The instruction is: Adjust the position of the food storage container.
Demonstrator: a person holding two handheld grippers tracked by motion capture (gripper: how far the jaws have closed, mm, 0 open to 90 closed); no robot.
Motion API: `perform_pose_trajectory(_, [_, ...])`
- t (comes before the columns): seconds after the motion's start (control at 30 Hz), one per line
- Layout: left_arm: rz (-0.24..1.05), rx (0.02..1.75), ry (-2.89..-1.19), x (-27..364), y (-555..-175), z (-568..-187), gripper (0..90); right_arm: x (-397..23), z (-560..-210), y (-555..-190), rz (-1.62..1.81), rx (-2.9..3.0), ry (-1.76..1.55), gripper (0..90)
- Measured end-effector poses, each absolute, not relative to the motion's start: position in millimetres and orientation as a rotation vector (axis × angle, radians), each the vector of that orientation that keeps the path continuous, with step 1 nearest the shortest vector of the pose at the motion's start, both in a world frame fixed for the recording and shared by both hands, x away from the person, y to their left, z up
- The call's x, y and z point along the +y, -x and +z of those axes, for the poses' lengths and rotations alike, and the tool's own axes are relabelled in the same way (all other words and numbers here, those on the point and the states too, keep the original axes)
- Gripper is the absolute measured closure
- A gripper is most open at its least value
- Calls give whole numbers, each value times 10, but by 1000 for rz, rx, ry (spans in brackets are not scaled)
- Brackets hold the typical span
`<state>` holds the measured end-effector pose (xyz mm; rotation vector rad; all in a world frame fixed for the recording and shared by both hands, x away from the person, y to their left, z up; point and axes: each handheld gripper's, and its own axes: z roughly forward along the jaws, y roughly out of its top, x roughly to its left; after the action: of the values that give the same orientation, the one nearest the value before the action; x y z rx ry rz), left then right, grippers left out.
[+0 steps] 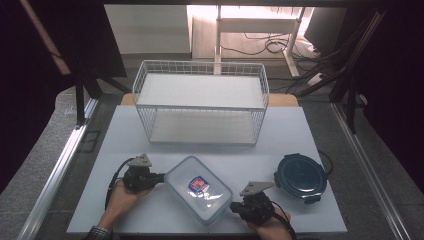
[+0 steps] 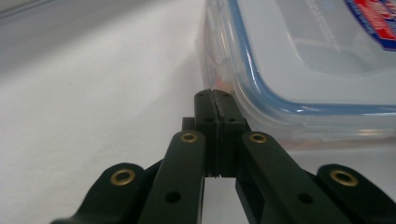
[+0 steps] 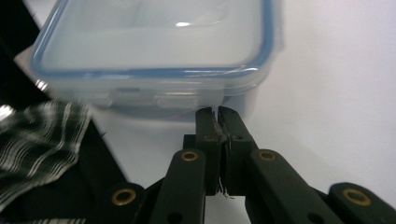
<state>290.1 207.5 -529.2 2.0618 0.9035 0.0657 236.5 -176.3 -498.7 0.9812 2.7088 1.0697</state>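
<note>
Clear rectangular plastic box w/ blue-sealed lid [image 1: 199,189] flanked by two closed hand-held grippers near the counter's front edge.

The box is set diagonally on the white counter [image 1: 125,135], lid on. The left hand-held gripper [image 1: 161,177] is brought to the box's far-left corner, jaws pressed together, nothing between them; tips sit just beside the rim. The right hand-held gripper [image 1: 234,206] is placed at the near-right corner, jaws likewise closed, empty. Prob. the box is being braced or nudged from opposite corners. A white wire basket [image 1: 200,102] stands at the back edge; a dark round lidded container [image 1: 300,177] lies at the right edge, well apart.
</note>
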Motion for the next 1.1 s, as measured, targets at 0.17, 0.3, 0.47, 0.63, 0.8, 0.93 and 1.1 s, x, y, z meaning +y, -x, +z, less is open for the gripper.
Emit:
perform_pose_trajectory(0.17, [63,922,-2070,2052,-2813,-5275,900,-1788,-4985,-2496,1031,2645,-1024,878])
perform_pose_trajectory(0.3, [64,935,-2070,2034,-2697,-5257,900,-1805,-4996,-2649,1024,2607,-1104,887])
perform_pose_trajectory(0.47, [60,953,-2072,2015,-2571,-5249,900,-1776,-5007,-2888,1010,2577,-1164,888])
perform_pose_trajectory(0.63, [71,955,-2088,1987,-2498,-5257,900,-1745,-5020,-3003,992,2565,-1147,873])
perform_pose_trajectory(0.8, [68,952,-2102,1983,-2477,-5259,900,-1818,-5007,-2751,996,2616,-1134,854])
perform_pose_trajectory(0.93, [58,938,-2096,1942,-2445,-5245,900,-1761,-5008,-2685,982,2651,-1109,878])
perform_pose_trajectory(1.1, [45,931,-2098,1910,-2409,-5255,900,-1751,-5005,-2826,980,2605,-1132,882])
